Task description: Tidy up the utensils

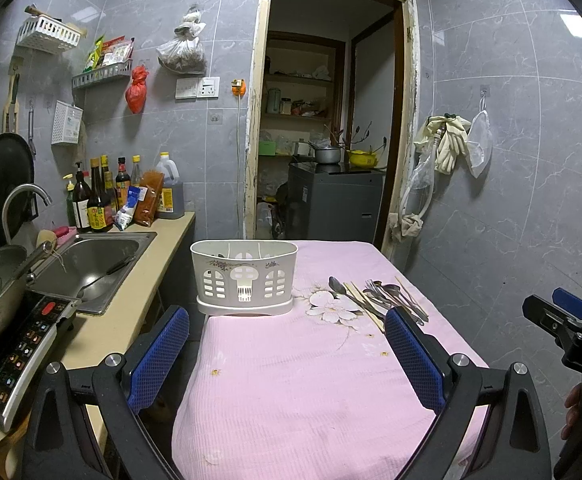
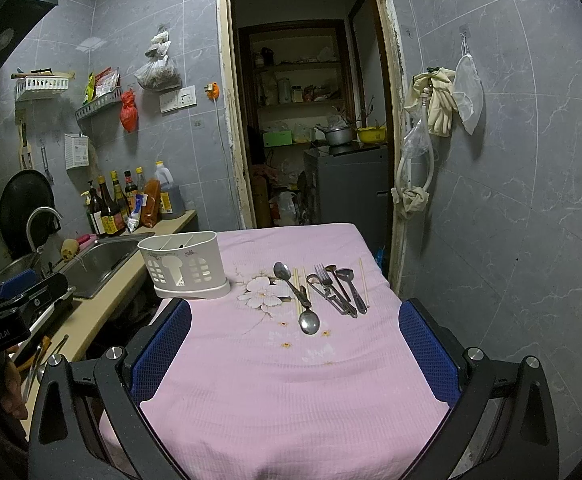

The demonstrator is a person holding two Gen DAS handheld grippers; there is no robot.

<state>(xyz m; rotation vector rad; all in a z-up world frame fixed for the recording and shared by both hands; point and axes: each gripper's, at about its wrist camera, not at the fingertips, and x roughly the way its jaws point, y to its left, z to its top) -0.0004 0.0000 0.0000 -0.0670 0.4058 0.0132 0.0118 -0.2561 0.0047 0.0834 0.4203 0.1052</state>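
Left wrist view: the left gripper has its bumpy blue jaws wide, holding nothing. A white plastic utensil holder with window-shaped holes stands on the pink cloth.

Right wrist view: the right gripper is wide apart too. Shiny metal spoons, a fork and wooden chopsticks lie right of the holder.

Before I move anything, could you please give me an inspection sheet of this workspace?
Surface: pink cloth with a flower print covers the table.
Job's things: white caddy upright at the table's left edge; spoons, fork and chopsticks lie loose on the cloth, right of it.
Clutter: small stains on the cloth.
Grippers: left claw open, holds nothing; right claw open, holds nothing.
Cables: white cord down the wall beside the doorway.
Surroundings: sink, sauce bottles, open doorway.
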